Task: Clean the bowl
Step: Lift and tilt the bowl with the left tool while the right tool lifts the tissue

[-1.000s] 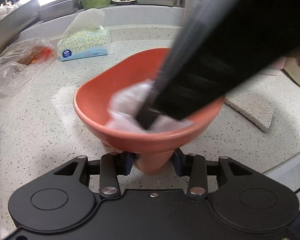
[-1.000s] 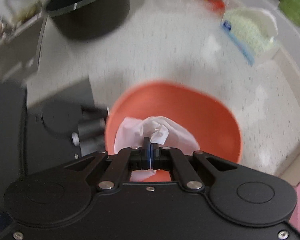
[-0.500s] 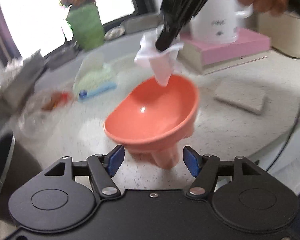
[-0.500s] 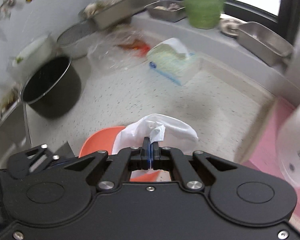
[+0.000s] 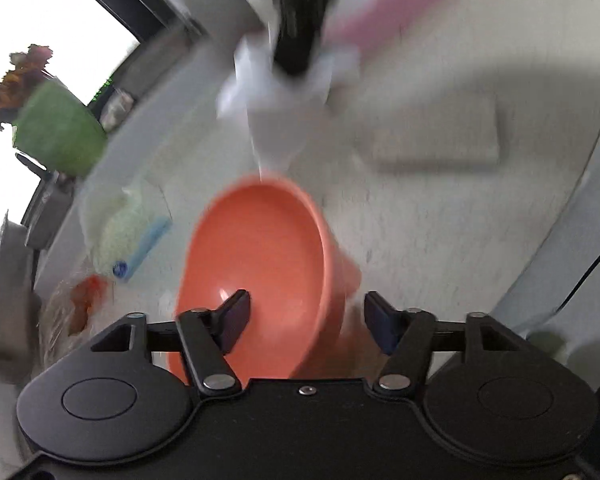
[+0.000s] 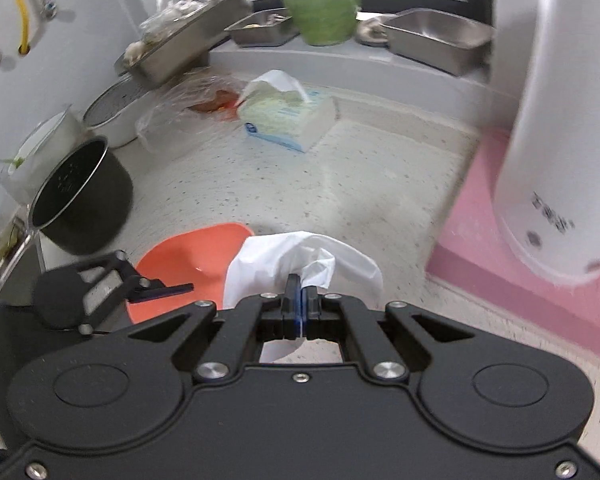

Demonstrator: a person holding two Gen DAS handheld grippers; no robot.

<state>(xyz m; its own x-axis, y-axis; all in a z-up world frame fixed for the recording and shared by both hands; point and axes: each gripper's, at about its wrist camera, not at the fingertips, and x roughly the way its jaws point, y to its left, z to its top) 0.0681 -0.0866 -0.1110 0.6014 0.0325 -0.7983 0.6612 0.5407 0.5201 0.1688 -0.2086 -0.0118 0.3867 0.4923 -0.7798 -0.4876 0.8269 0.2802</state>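
Left claw [image 5: 306, 320] low in its own view, jaws closing with the orange bowl [image 5: 260, 264] between them: one finger sits inside the bowl over its inner wall, the other stands outside, apart from the bowl's foot, so the pads do not press on it. Bowl is tilted, its opening turned toward the camera, interior bare and glossy; whether its foot rests on the speckled counter [image 5: 440, 220] cannot be told through the blur. Right claw [image 6: 300, 300] clamped tight on a crumpled white tissue [image 6: 300, 260], which bunches out ahead of the fingertips. In the left view that tissue hangs from the dark claw above the far rim of the bowl, heavily smeared. In the right view the bowl shows at lower left of the tissue, with the left claw's finger reaching across its rim. Around the counter: a tissue box [image 6: 288, 120] toward the back, a clear plastic bag [image 6: 192, 100] with something red inside just beside it, a black pot [image 6: 80, 200] at left, a green vase [image 6: 320, 4] on the sill among steel trays [image 6: 436, 40], a white appliance [image 6: 560, 120] on a pink slab [image 6: 520, 260] at right, a flat grey sponge [image 5: 436, 136] beyond the bowl.
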